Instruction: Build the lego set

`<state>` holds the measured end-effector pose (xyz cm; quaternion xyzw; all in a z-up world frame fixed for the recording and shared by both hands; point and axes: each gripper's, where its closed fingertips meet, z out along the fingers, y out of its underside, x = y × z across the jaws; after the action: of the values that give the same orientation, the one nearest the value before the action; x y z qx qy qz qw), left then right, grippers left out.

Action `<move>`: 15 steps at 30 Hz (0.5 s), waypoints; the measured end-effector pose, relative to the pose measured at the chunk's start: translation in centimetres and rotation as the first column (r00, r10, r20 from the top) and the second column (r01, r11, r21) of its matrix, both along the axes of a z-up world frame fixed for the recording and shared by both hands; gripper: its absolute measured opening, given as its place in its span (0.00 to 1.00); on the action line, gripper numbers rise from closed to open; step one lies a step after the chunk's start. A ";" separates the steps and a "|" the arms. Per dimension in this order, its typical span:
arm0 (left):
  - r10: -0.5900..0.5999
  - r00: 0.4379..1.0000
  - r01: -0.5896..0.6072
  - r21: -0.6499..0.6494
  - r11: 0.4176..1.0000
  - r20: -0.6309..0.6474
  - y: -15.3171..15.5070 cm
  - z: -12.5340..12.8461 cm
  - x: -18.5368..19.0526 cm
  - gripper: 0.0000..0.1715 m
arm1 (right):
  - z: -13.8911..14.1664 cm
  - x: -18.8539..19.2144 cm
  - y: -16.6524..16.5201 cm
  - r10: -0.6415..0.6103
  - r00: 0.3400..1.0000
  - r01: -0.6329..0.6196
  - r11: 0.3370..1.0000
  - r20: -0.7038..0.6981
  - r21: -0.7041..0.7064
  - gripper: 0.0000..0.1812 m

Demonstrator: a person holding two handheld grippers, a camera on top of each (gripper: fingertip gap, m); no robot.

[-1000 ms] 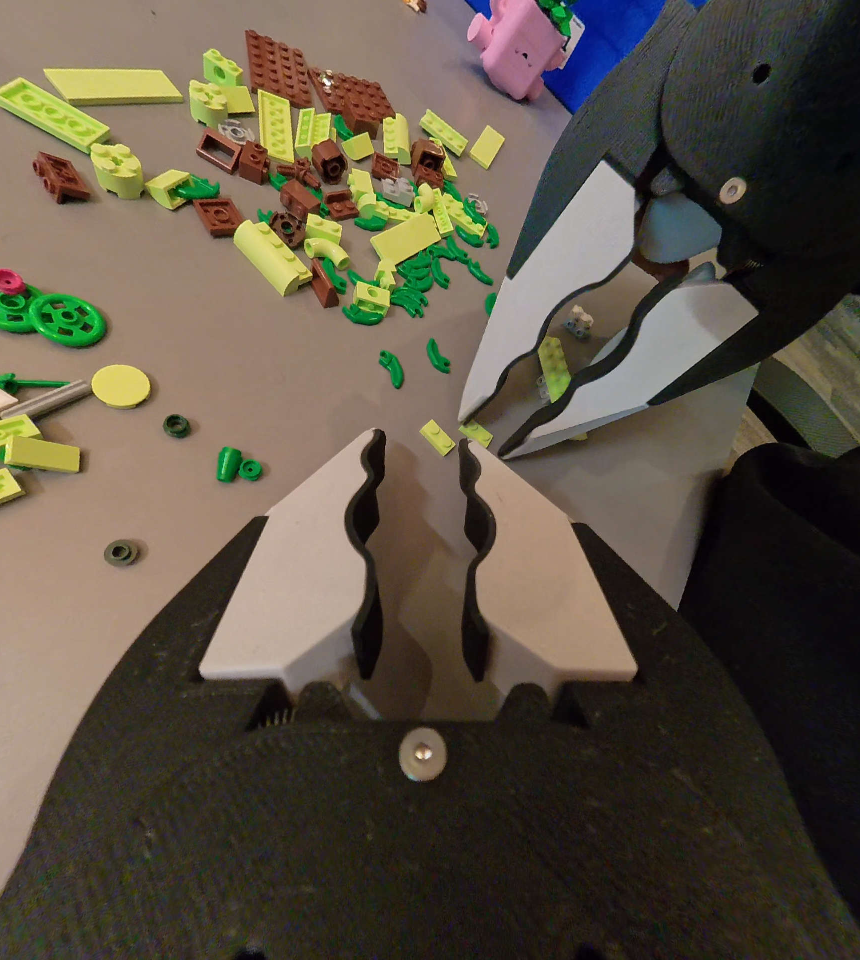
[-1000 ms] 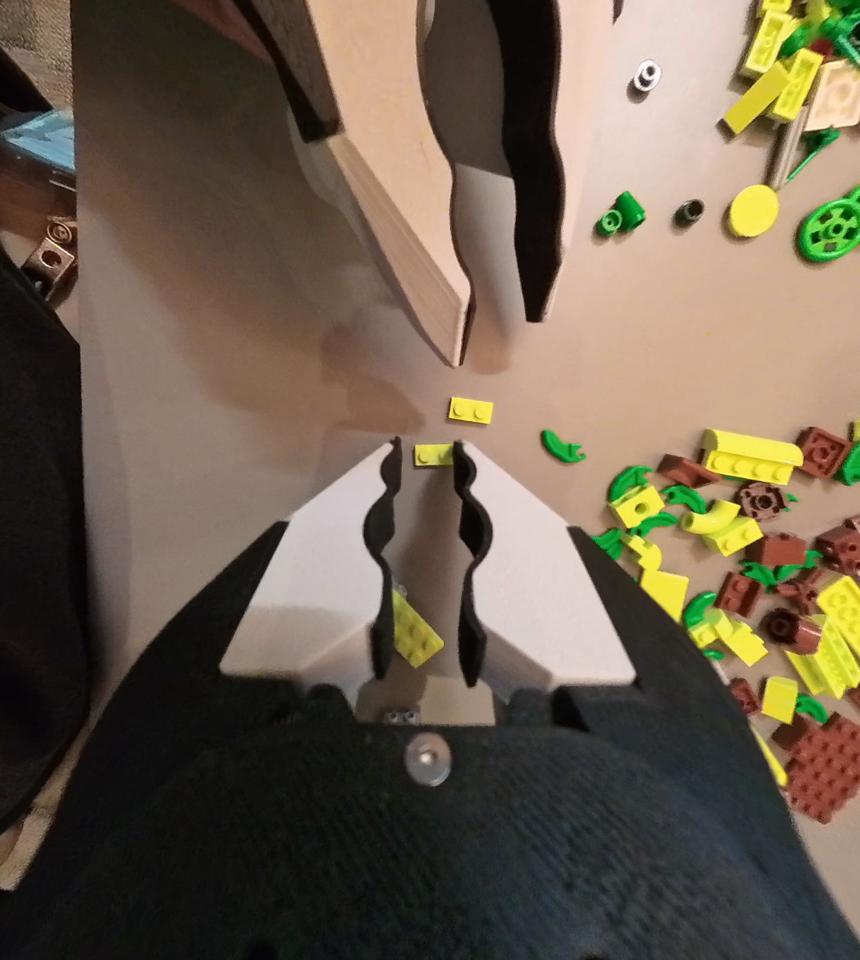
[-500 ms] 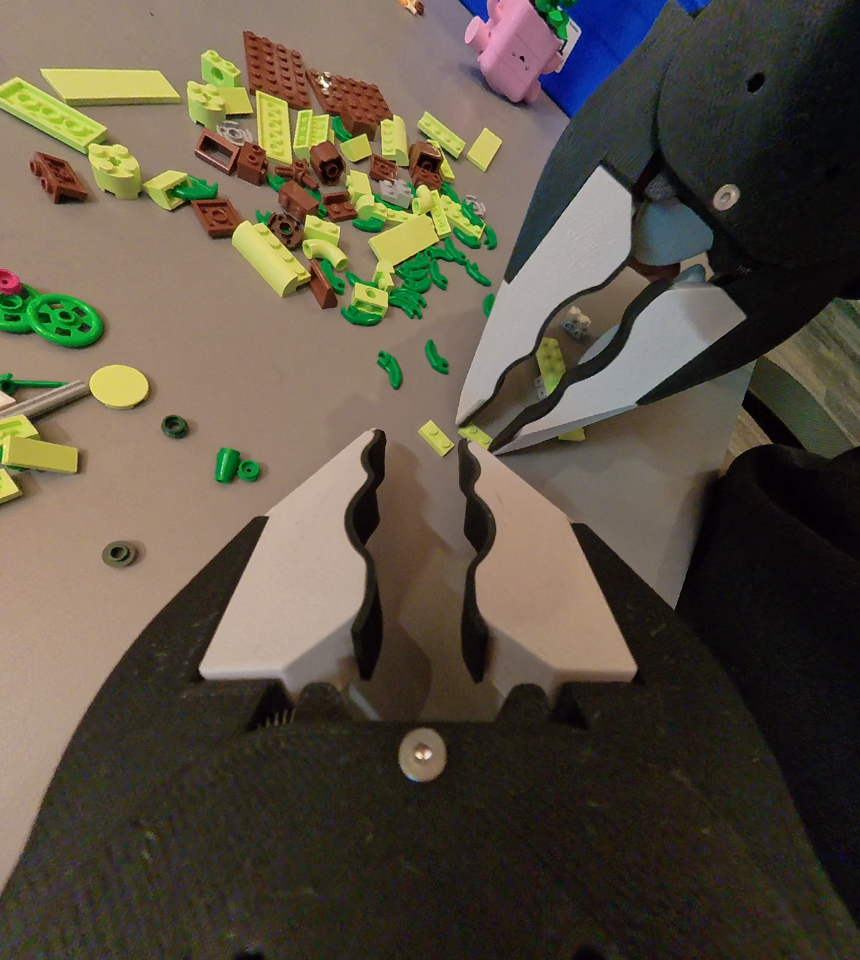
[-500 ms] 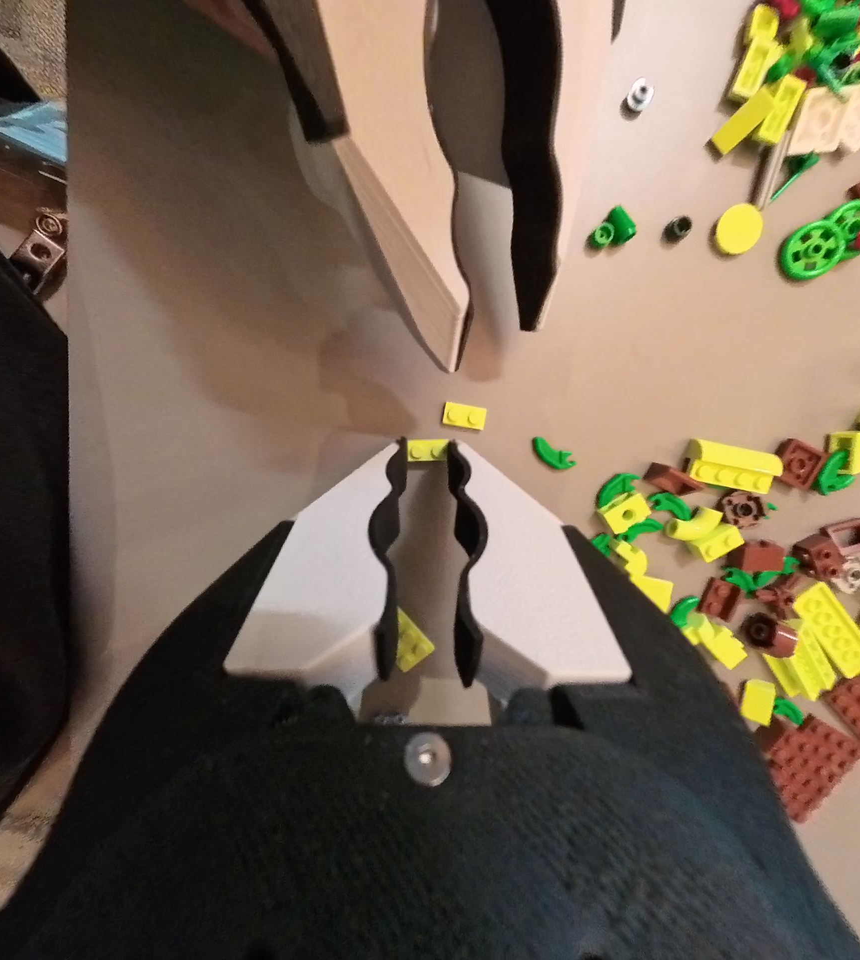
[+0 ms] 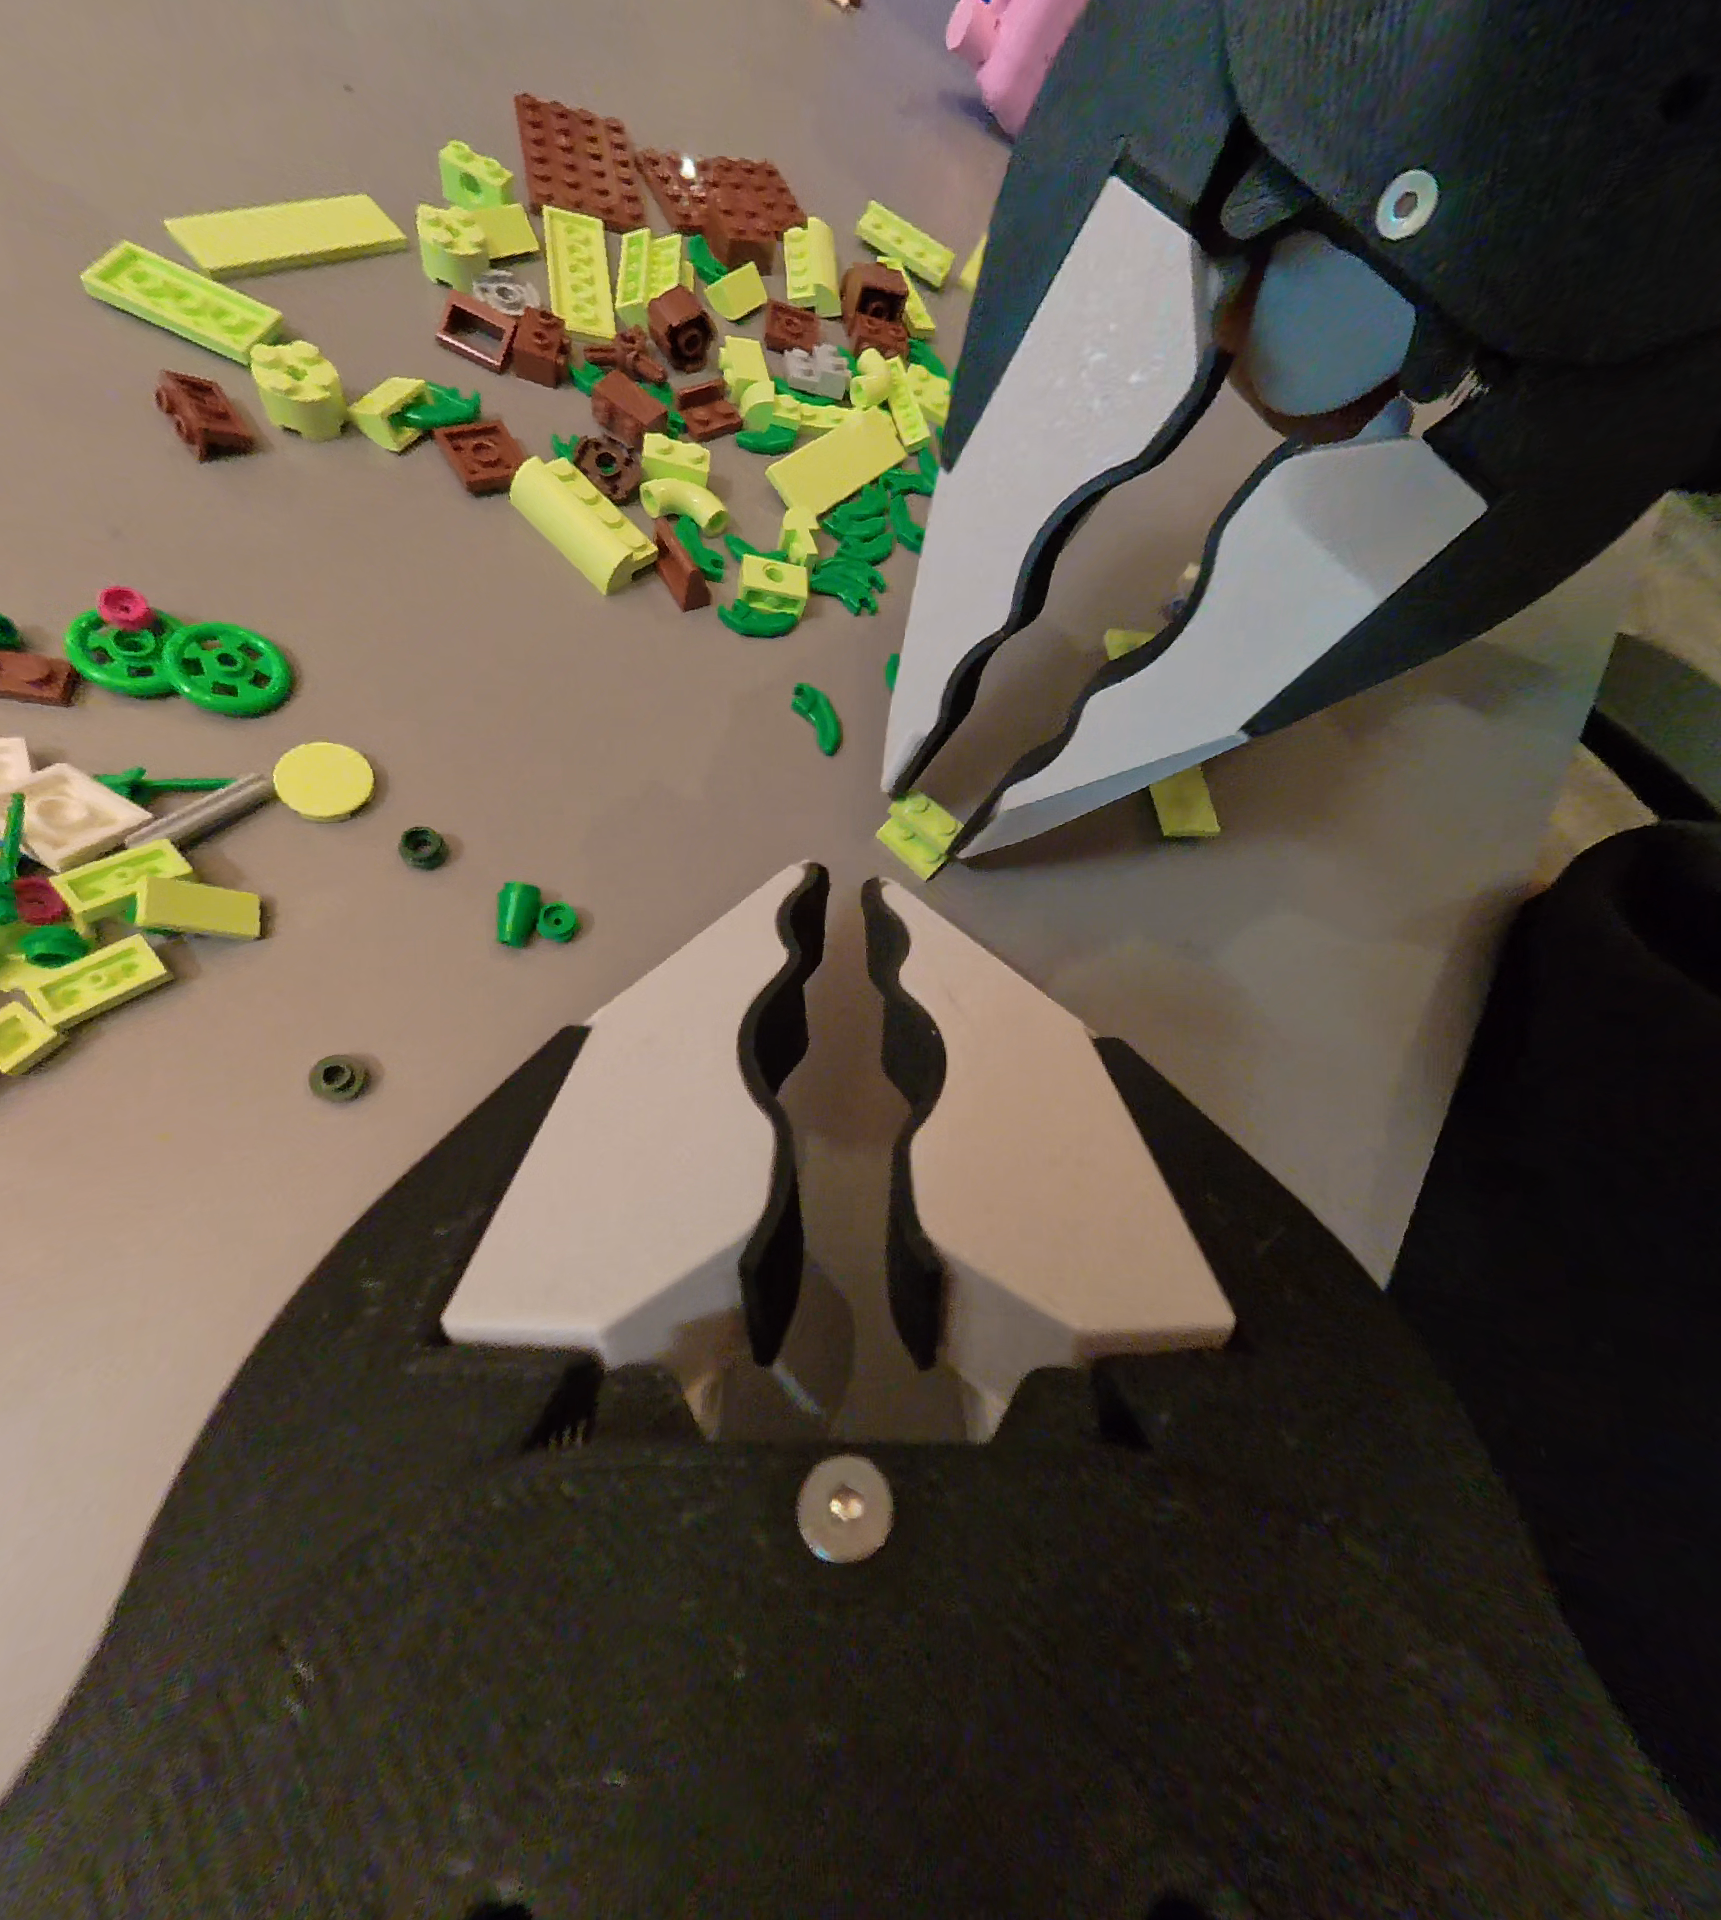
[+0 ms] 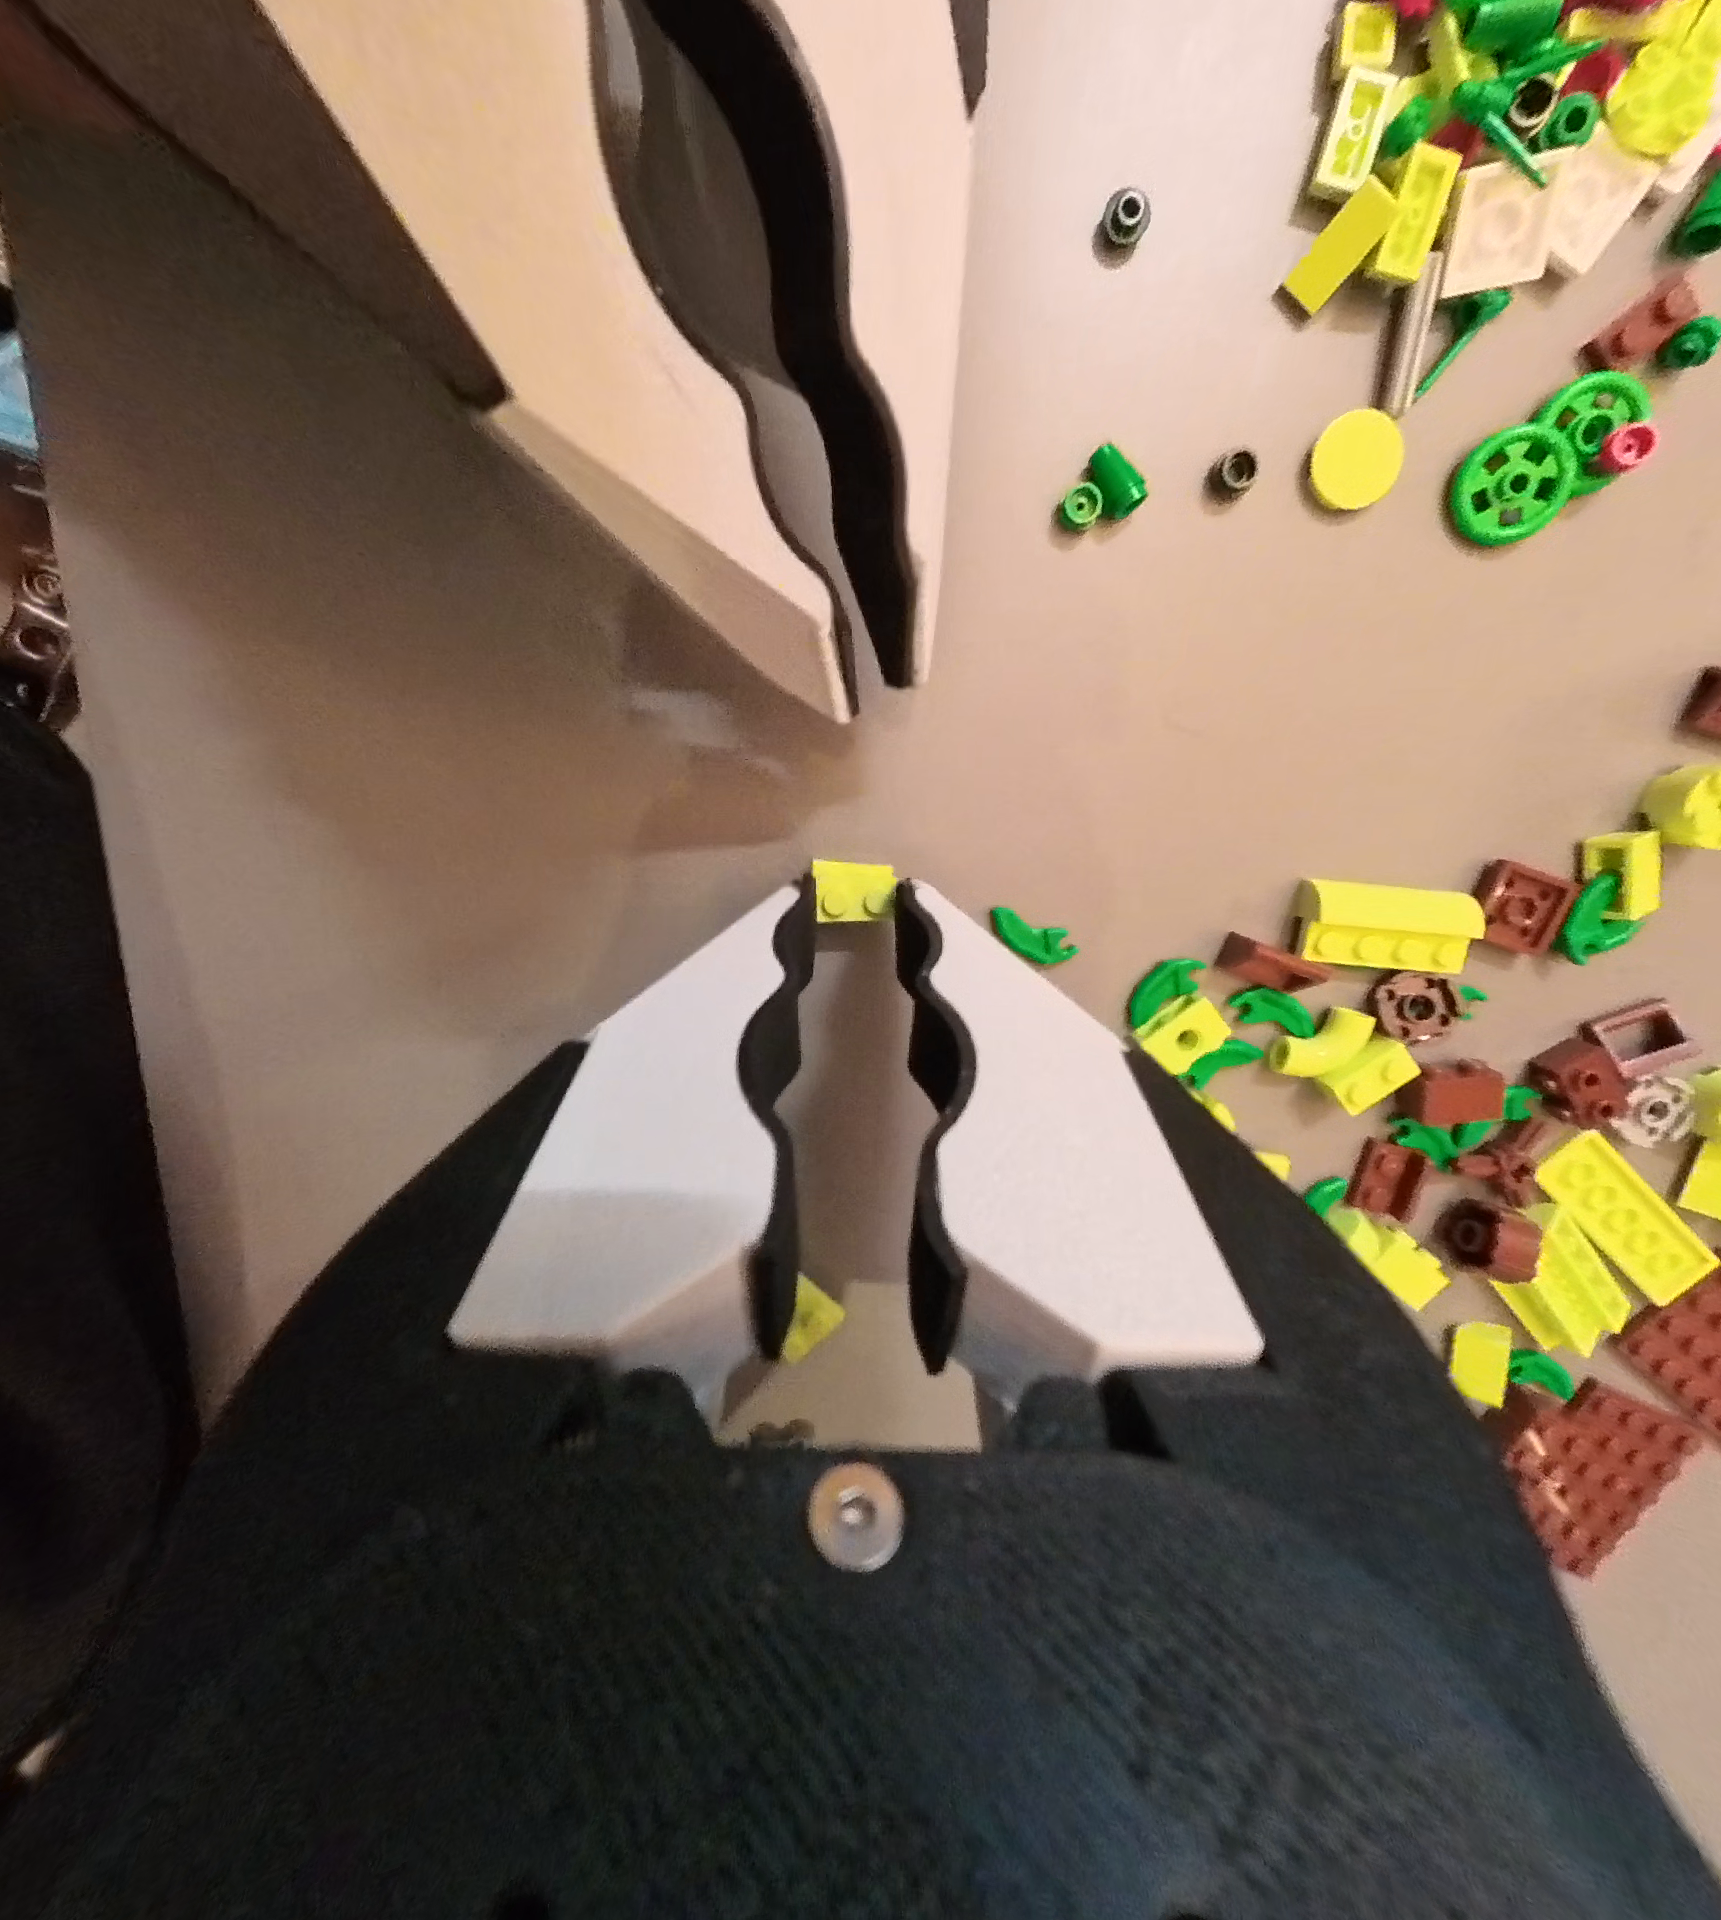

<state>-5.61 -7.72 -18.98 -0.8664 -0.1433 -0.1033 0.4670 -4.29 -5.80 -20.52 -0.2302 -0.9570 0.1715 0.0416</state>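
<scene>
A small lime plate is pinched between the fingertips of the right gripper, at the table surface; in the left wrist view the same plate is seen at that gripper's tips. Whether it is lifted clear of the table cannot be told. The left gripper is held just beside it, its jaws drawn nearly together with only a narrow slit between the tips and nothing held. A second lime plate lies under the right gripper, near the table edge. Loose bricks in lime, brown and green are scattered farther out. Two green wheels, a lime disc and a green cone lie apart from that heap, to the left.
</scene>
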 end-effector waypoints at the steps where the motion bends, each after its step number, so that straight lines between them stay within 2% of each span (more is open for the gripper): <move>1: 0.001 1.000 -0.001 0.009 1.000 0.022 0.0 0.1 0.0 0.02 | 0.0 0.1 0.0 -0.004 1.000 0.004 1.000 0.005 -0.002 0.07; 5: 0.013 0.998 -0.016 0.040 0.999 0.066 -0.2 0.4 -0.3 0.02 | 0.1 0.0 -0.2 -0.024 1.000 0.024 1.000 0.017 -0.007 0.07; 15: 0.011 0.998 -0.013 0.035 0.999 0.062 -0.2 0.3 -0.2 0.02 | -0.4 0.0 -0.4 -0.070 0.997 0.070 0.997 0.025 -0.023 0.07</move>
<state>-5.85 -7.91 -18.67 -0.8536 -0.1609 -0.1298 0.4782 -4.33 -6.24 -20.91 -0.2660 -0.9467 0.1785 0.0334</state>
